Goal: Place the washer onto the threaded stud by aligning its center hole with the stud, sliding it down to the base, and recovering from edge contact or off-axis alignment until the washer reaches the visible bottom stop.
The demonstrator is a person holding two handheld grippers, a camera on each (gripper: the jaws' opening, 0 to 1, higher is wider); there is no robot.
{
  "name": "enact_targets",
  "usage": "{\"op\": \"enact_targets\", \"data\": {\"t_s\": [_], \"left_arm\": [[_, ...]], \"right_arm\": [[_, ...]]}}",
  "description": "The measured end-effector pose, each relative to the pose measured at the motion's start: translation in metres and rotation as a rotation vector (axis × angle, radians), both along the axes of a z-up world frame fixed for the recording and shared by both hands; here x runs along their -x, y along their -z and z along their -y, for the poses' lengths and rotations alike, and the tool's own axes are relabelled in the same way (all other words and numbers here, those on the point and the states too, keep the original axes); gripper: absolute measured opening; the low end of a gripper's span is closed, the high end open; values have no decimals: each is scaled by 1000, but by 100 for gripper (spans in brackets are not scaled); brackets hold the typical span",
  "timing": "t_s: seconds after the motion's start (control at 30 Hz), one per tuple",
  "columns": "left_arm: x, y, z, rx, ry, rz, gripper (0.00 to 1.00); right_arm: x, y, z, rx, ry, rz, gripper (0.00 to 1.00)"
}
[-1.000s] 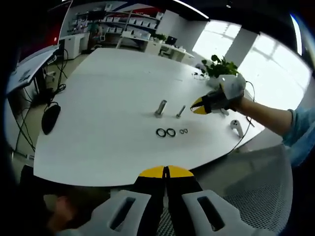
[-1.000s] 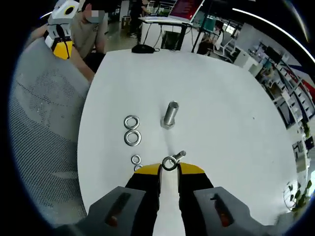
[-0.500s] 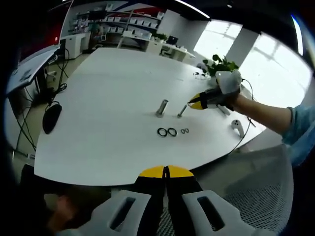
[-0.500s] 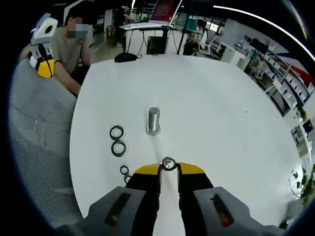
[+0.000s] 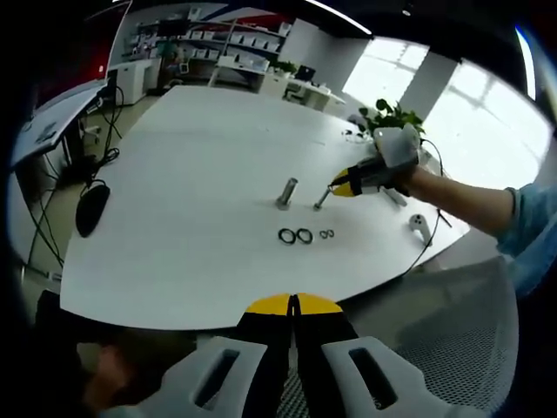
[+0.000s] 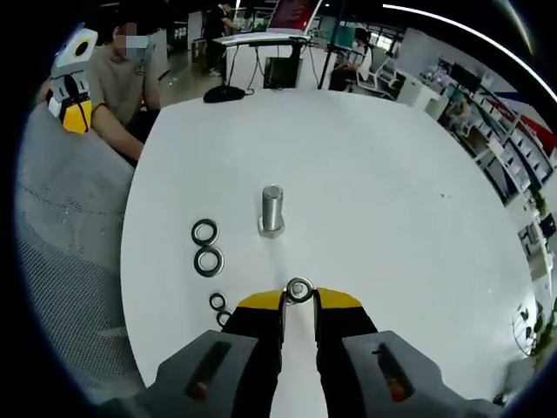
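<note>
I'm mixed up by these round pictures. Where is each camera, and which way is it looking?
Left gripper view: on the left hand-held gripper, held off the table edge, looking across it at studs, washers and the right hand-held gripper in a gloved hand.
Right gripper view: on the right hand-held gripper, low over the table, facing the big stud; a washer sits at its tips.
Shared: table, big stud, loose washers.

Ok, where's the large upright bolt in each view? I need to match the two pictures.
Left gripper view: the large bolt stands mid-table, left of the thin stud that the right hand-held gripper reaches.
Right gripper view: the same bolt stands at centre, beyond the held washer.
Shared landmark: the two large washers lying side by side near the bolt.
</note>
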State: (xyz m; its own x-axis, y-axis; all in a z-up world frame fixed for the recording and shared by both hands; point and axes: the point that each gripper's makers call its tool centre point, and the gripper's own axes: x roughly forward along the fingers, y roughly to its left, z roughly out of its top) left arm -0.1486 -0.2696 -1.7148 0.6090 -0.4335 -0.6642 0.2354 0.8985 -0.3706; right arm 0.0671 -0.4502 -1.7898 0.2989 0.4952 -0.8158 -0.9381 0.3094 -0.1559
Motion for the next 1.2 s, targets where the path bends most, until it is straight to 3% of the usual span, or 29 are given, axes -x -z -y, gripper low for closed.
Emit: {"op": "enact_targets", "data": {"t_s": [0.23,0.3,0.6,0.73,0.87,1.1,1.13,1.2], "left_arm": [[0,0,0,2,1,-1,0],[0,0,0,3,1,0,0],[-1,0,1,8,3,-1,0],[-1,0,1,9,2,-2,0],[-1,-1,1,13,0,1,0],[-1,1,1,6,2,-6,0],[-1,1,0,4,2,-6,0],[-2,1,0,2,1,-4,0]], "right_arm": [[-2,9,-1,10,9,-13,14],[0,14,1,35,-24,-10,3],[8,32,4,69,-20,-41,3],[7,29,-7,55,-32,-39,5],[9,31,-28,58,-106,-43,8],[7,50,-46,139,-196,-22,11],[-3,48,-47,158,-198,32,13],[-1,52,-49,158,-191,-13,13]]}}
